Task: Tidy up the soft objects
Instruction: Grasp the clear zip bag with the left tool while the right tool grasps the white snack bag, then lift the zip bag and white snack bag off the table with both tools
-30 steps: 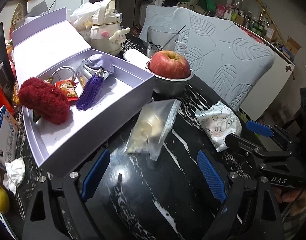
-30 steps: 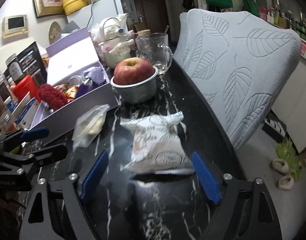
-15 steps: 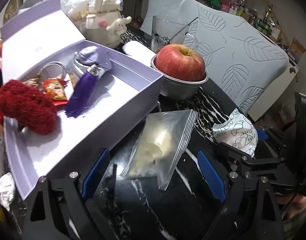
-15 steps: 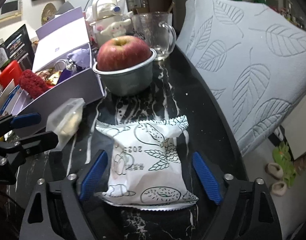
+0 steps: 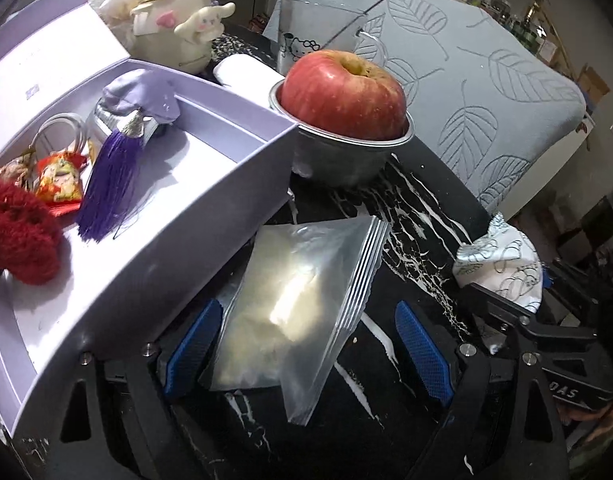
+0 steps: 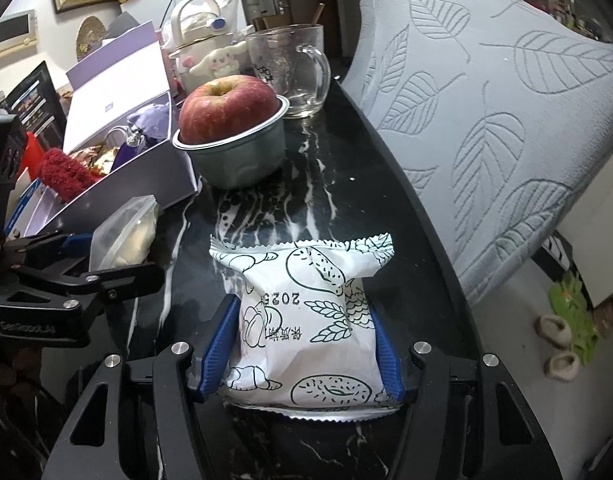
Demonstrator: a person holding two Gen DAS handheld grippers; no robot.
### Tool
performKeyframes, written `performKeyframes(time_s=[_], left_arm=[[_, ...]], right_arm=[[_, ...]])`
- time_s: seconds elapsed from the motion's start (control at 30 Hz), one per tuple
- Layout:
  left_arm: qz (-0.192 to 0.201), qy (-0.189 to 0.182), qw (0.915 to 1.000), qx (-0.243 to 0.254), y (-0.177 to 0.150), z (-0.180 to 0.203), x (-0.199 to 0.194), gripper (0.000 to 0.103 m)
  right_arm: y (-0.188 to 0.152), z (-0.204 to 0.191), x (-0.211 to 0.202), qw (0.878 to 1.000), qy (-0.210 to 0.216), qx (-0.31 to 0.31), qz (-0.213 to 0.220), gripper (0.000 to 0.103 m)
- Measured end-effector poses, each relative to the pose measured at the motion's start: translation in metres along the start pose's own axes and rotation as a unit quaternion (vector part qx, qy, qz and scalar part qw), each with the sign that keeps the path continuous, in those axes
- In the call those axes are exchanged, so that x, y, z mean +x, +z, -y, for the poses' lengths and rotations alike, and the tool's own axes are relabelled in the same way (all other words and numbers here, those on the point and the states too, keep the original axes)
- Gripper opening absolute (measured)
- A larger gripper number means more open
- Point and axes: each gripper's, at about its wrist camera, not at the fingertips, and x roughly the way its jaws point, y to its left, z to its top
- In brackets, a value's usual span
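1. Lying flat on the black marble counter (image 6: 338,184), the snack pack (image 6: 306,320) is a puffy white pillow shape with line drawings and crimped, saw-tooth ends.
2. The right gripper (image 6: 302,354) has its jaws closed on the snack pack; both blue ribbed pads (image 6: 220,344) press the sides of its near half.
3. The zip bag (image 5: 294,304) is clear, smooth plastic with a ridged seal strip, and something pale and lumpy is inside. It lies on the counter just beside the box (image 5: 210,216).
4. The left gripper (image 5: 306,348) is low over the counter with open jaws on both sides of the zip bag. The left pad is at the edge of the bag; the right pad stands apart from it.
5. The box is lilac cardboard with straight walls and a raised lid. In it are a fuzzy red item (image 5: 18,236), a purple tassel (image 5: 110,184) and a small red packet (image 5: 60,180).
6. A red apple (image 5: 342,96) sits in a round metal cup (image 5: 346,156), which touches the corner of the box.
7. Behind the cup stands a glass mug (image 6: 294,68). A grey cushion (image 6: 486,128) with leaf stitching leans along the far edge of the counter, so the free strip between box and cushion is narrow.
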Motion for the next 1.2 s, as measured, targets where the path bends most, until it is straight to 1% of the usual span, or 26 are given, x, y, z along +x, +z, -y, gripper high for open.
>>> performKeyframes(time_s=[0.03, 0.07, 0.1, 0.13, 0.17, 0.2, 0.23, 0.53, 0.87, 1.1, 1.2], left_arm=[[0.0, 0.005, 1.0, 0.004, 0.0, 0.002, 0.001, 0.086], [0.002, 0.02, 0.9997, 0.013, 0.0, 0.005, 0.002, 0.082], [0.004, 0.031, 0.9993, 0.02, 0.0, 0.007, 0.002, 0.069], [0.007, 0.054, 0.9981, 0.03, -0.001, 0.01, 0.002, 0.058], [0.009, 0.061, 0.9975, 0.035, -0.002, 0.011, 0.002, 0.056], [0.008, 0.057, 0.9977, 0.035, -0.003, 0.012, 0.001, 0.056], [0.008, 0.051, 0.9981, 0.033, -0.005, 0.011, -0.001, 0.053], [-0.008, 0.02, 0.9993, 0.032, -0.029, 0.022, -0.018, 0.053], [-0.025, 0.002, 0.9983, 0.053, -0.068, 0.044, -0.042, 0.053], [-0.033, -0.004, 0.9969, 0.071, -0.086, 0.055, -0.05, 0.053], [-0.032, 0.004, 0.9963, 0.08, -0.088, 0.058, -0.05, 0.053]], right_arm=[[-0.001, 0.001, -0.001, 1.0, -0.001, 0.002, -0.001, 0.062], [-0.002, 0.003, -0.002, 1.0, -0.003, 0.004, -0.001, 0.061], [-0.002, 0.003, -0.003, 1.0, -0.004, 0.005, -0.002, 0.061], [-0.003, 0.004, -0.004, 1.0, -0.004, 0.007, -0.002, 0.061], [-0.004, 0.006, -0.006, 1.0, -0.005, 0.009, -0.003, 0.061], [-0.006, 0.007, -0.007, 1.0, -0.005, 0.011, -0.003, 0.061], [-0.007, 0.007, -0.009, 1.0, -0.006, 0.012, -0.004, 0.061], [-0.025, 0.007, -0.025, 1.0, -0.002, 0.019, -0.006, 0.06], [-0.054, 0.002, -0.048, 1.0, 0.012, 0.021, -0.005, 0.058], [-0.075, -0.006, -0.064, 1.0, 0.013, 0.012, -0.012, 0.058], [-0.081, -0.009, -0.067, 1.0, 0.018, 0.012, -0.017, 0.059]])
